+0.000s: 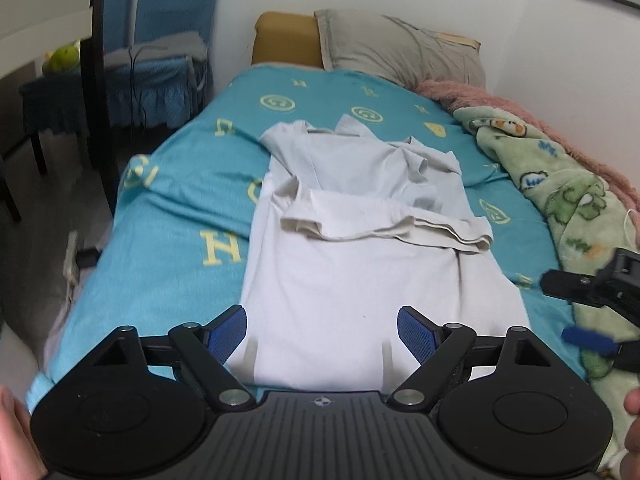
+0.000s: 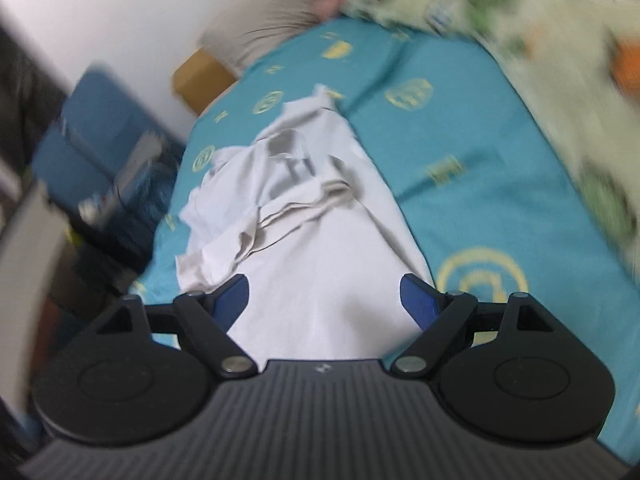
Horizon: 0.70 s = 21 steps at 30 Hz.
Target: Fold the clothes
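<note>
A white T-shirt point(image 1: 352, 264) lies lengthwise on the teal bedsheet point(image 1: 168, 208), its sleeves folded across the chest. My left gripper point(image 1: 322, 336) is open and empty, hovering over the shirt's near hem. My right gripper point(image 2: 325, 304) is open and empty over the shirt point(image 2: 320, 264) near its right edge; this view is blurred. The right gripper also shows at the right edge of the left wrist view point(image 1: 592, 308), beside the shirt.
A grey pillow point(image 1: 400, 46) lies at the head of the bed. A green patterned blanket point(image 1: 560, 196) and a pink one point(image 1: 500, 104) are bunched along the right side by the wall. A blue-covered chair point(image 1: 156, 76) stands left of the bed.
</note>
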{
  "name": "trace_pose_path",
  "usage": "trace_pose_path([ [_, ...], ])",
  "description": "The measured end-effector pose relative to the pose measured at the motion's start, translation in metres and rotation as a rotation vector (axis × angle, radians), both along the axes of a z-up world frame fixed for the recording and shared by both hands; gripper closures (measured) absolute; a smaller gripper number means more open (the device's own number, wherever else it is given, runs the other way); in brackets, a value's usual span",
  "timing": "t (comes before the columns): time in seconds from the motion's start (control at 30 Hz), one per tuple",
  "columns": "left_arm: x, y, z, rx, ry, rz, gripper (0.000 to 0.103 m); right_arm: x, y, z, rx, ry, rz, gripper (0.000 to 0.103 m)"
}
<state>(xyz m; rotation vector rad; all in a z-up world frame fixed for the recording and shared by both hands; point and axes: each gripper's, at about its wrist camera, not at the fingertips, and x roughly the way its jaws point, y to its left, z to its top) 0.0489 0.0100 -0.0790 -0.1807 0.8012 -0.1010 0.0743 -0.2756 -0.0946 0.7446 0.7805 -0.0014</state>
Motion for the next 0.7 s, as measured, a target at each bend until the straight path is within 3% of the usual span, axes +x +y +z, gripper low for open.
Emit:
trace_pose_path([
  [0.13,-0.009,0.0,0.008,-0.056,-0.011,0.016,0.018,-0.012,-0.036,-0.033,0.272,0.102,-0.153,0.018],
  [0.27,-0.022,-0.006,0.018,-0.152,-0.061,-0.038,0.014,-0.011,-0.043,-0.058,0.365,0.163,-0.239,0.023],
  [0.37,-0.018,-0.009,0.011,-0.204,-0.014,-0.044,0.013,-0.001,-0.037,-0.074,0.447,0.187,-0.24,0.029],
  [0.4,-0.015,-0.009,0.007,-0.231,0.015,-0.044,0.014,0.002,-0.034,-0.08,0.466,0.197,-0.24,0.036],
  [0.5,-0.004,-0.006,-0.009,-0.328,0.111,-0.044,0.014,0.008,-0.031,-0.09,0.498,0.191,-0.255,0.037],
  [0.57,0.002,-0.001,-0.019,-0.4,0.167,-0.045,0.014,0.011,-0.031,-0.09,0.488,0.19,-0.268,0.052],
  [0.63,0.007,0.004,-0.027,-0.485,0.215,-0.048,0.014,0.012,-0.032,-0.09,0.469,0.196,-0.277,0.087],
  [0.7,0.01,0.007,-0.036,-0.585,0.26,-0.053,0.014,0.013,-0.032,-0.09,0.45,0.2,-0.284,0.092],
])
